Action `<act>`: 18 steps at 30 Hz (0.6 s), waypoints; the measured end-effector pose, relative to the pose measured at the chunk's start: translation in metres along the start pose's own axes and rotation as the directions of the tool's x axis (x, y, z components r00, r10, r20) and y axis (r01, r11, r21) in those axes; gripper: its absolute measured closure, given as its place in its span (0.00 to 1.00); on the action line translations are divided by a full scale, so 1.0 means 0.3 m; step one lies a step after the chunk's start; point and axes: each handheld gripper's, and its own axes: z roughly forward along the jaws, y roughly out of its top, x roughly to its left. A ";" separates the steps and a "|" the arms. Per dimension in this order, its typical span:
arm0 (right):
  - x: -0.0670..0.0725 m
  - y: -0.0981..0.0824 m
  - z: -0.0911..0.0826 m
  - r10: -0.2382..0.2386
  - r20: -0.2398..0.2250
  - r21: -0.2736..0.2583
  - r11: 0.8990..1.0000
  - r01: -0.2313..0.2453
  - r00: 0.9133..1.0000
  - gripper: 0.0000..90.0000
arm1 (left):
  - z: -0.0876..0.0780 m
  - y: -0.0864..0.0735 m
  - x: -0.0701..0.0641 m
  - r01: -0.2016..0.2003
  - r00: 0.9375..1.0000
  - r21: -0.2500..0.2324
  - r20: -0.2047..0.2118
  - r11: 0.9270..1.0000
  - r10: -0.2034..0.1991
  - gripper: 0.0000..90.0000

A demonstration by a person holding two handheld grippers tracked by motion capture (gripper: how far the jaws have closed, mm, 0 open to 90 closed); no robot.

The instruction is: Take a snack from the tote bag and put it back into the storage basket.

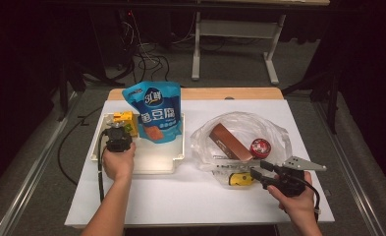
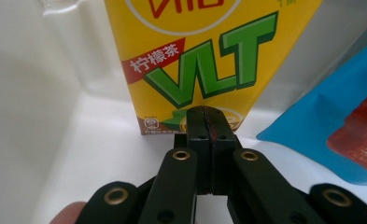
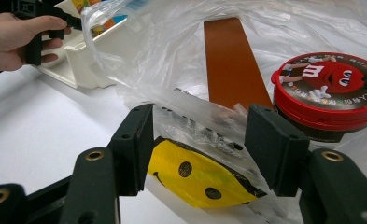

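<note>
1. Your left gripper (image 1: 118,139) sits inside a shallow translucent tray (image 1: 173,164) near the left edge of the white counter (image 1: 180,196). Its jaws are pressed together with nothing between them.
2. Their closed tips point at the base of a yellow lemon tea carton (image 2: 195,60), which stands upright in the tray's far left corner. From the left gripper view the tips seem to be just short of the carton, or touching it; the close angle makes it hard to be sure.
3. A blue snack pouch (image 1: 155,110) stands in the tray beside the carton, on its right, leaning against the tray's far wall.
4. Your right gripper (image 1: 258,174) is held low near the counter's front right corner, pointing left. Its jaws are spread, one on each side of the crumpled near edge of a clear plastic bag (image 1: 274,130).
5. In the right gripper view, a flat yellow smiley-face item (image 3: 200,179) lies between those spread jaws, partly tucked under the bag's plastic. Neither jaw presses on it.
6. The bag lies open on the right half of the counter. Inside it are a long brown box (image 1: 230,141), set diagonally, and a round red candy tin (image 1: 261,147) just to the right of the box.
7. The tray and the bag are near each other but apart, with bare counter between them.
</note>
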 end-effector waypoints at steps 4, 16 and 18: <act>-0.003 -0.001 -0.002 -0.002 0.003 -0.003 1.000 0.002 1.000 0.48 | 0.000 0.002 0.008 0.016 1.000 0.002 0.018 1.000 -0.016 1.00; -0.001 0.003 -0.008 0.005 0.013 -0.023 1.000 -0.004 1.000 0.50 | -0.060 -0.011 0.002 0.021 0.996 -0.047 0.085 0.999 -0.017 0.82; -0.001 0.005 -0.014 0.007 0.015 -0.035 0.999 -0.006 1.000 0.52 | -0.089 -0.020 -0.003 0.025 0.993 -0.062 0.119 0.998 -0.018 0.79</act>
